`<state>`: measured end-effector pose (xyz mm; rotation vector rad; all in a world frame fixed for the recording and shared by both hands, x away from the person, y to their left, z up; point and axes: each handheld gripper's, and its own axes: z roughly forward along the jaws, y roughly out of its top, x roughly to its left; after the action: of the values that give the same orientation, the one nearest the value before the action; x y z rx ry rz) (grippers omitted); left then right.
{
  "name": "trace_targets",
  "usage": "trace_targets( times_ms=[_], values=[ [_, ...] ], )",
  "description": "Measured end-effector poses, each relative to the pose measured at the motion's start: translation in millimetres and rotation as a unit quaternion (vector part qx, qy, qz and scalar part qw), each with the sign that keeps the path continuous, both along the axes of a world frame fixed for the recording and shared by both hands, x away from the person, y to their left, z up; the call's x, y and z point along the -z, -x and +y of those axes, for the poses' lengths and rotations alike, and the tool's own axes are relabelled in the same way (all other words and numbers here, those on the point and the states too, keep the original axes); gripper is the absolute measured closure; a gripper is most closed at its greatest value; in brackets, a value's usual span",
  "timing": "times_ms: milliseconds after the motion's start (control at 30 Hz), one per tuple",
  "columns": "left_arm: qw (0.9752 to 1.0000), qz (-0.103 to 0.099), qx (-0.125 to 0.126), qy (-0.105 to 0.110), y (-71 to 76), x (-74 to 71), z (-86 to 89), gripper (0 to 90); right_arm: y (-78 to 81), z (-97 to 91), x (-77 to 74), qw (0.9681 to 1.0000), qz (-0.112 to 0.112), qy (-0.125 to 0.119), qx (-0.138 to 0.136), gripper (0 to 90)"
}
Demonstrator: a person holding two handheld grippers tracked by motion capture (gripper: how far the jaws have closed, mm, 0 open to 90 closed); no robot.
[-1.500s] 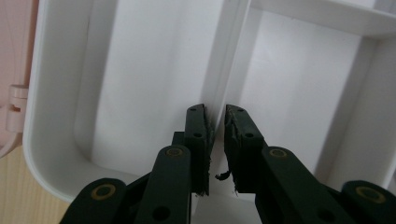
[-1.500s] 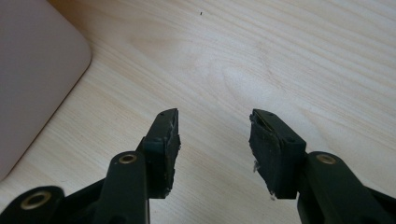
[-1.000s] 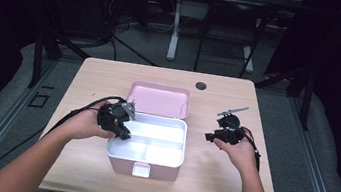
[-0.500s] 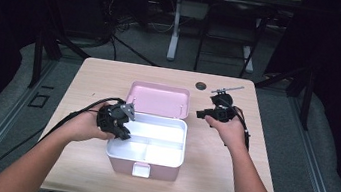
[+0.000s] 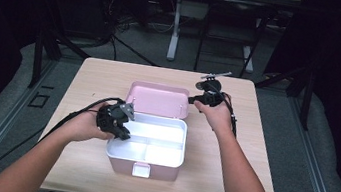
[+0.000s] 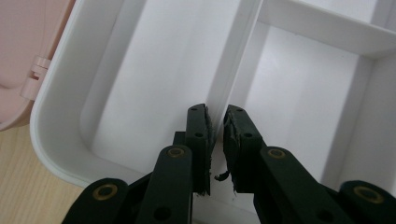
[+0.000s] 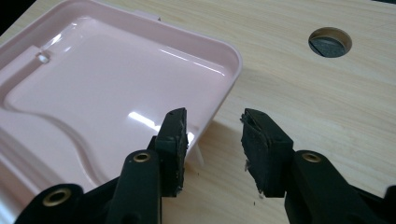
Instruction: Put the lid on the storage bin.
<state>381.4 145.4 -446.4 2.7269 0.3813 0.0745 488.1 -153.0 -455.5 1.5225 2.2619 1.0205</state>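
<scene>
A pink box (image 5: 146,145) with a white inner tray sits open on the light wood tabletop (image 5: 96,73), a little nearer the person than its middle. The tray is split by white dividers into one long compartment on the side nearest the lid and two smaller ones on the person's side; all three show bare white bottoms. The pink lid (image 5: 158,99) lies flat just behind the box, inner face up, joined to it along the back edge; its moulded inside holds nothing. A white clasp (image 5: 141,169) sits on the front wall of the box. No label or writing can be read on box or lid.

The left tool (image 5: 122,119) rests at the box's left rim, the left hand (image 5: 87,127) beside the box with its forearm running in from the near left. In the left gripper view its jaws reach down into the tray and close on the upright white divider (image 6: 233,60), pads pressed to either side of it.

The right tool (image 5: 200,94) hovers just off the lid's right rear corner, with the right hand (image 5: 216,115) behind it and its arm stretched past the box's right side. Its jaws have just been closing but stand apart; the lid's corner rim lies by the left jaw, bare wood between the pads. A round hole (image 7: 329,42) in the tabletop lies beyond the lid.
</scene>
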Motion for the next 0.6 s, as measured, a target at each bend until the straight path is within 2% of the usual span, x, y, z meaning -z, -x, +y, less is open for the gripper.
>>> trace_targets(
  times_ms=[67,167,233,333,467,600],
  values=[
    [1.0,0.001,-0.001,0.001,-0.1,0.0,-0.1,80.1,-5.8,5.6,3.6,1.0,0.003,0.004,0.006,60.0],
    [1.0,0.004,-0.002,0.001,-0.6,0.1,0.0,80.1,-14.7,10.1,11.6,0.9997,0.013,-0.007,0.02,60.5],
    [1.0,0.004,-0.001,0.002,-0.6,0.1,0.0,80.1,-19.9,11.1,17.6,0.9995,0.016,-0.001,0.028,61.0],
    [1.0,0.004,-0.001,0.001,-0.6,0.0,0.1,80.2,-26.2,12.0,25.9,0.9988,0.026,-0.006,0.041,61.1],
    [1.0,0.002,0.0,0.0,-0.5,0.0,0.1,80.1,-29.9,13.4,31.2,0.9973,0.044,-0.024,0.053,63.6],
    [1.0,0.002,0.0,0.0,-0.6,-0.1,0.0,80.1,-30.9,17.0,32.2,0.9968,0.05,-0.022,0.059,68.0]
  ],
)
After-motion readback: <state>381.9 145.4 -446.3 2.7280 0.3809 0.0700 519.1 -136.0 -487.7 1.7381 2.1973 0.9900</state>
